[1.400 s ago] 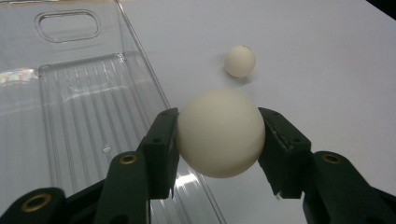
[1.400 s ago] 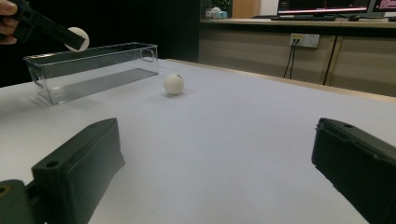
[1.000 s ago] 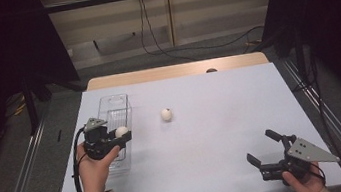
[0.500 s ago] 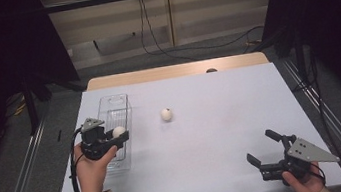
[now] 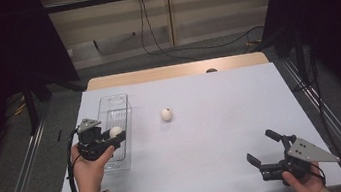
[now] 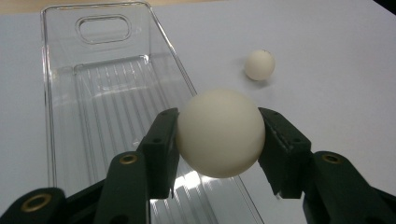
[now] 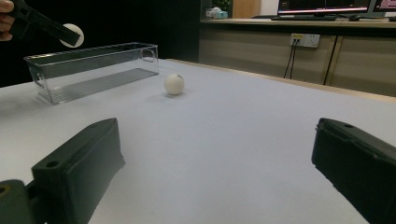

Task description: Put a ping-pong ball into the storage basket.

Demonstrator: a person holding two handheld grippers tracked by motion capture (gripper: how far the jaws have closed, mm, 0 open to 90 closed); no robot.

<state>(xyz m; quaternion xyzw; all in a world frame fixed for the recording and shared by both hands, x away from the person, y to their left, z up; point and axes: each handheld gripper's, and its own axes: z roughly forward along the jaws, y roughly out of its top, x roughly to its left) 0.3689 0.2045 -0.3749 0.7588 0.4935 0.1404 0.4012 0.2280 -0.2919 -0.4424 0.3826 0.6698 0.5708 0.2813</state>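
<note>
My left gripper [image 5: 115,136] is shut on a white ball [image 5: 115,132] [image 6: 219,133] and holds it above the clear plastic bin [image 5: 117,106] [image 6: 107,88] at the table's left; from the right gripper view the ball [image 7: 72,35] hangs over the bin's [image 7: 93,70] near end. A second white ball [image 5: 166,114] [image 6: 260,65] [image 7: 174,84] lies on the white table right of the bin. My right gripper [image 5: 263,152] [image 7: 215,177] rests open near the front right edge, nothing between its jaws.
The white table [image 5: 222,119] has a wooden strip [image 5: 175,70] along its far edge. Metal rails [image 5: 22,172] run along both sides of the table. The bin is empty inside.
The left gripper with its ball has drifted slightly left and nearer over the bin. The right gripper and the loose ball have stayed put.
</note>
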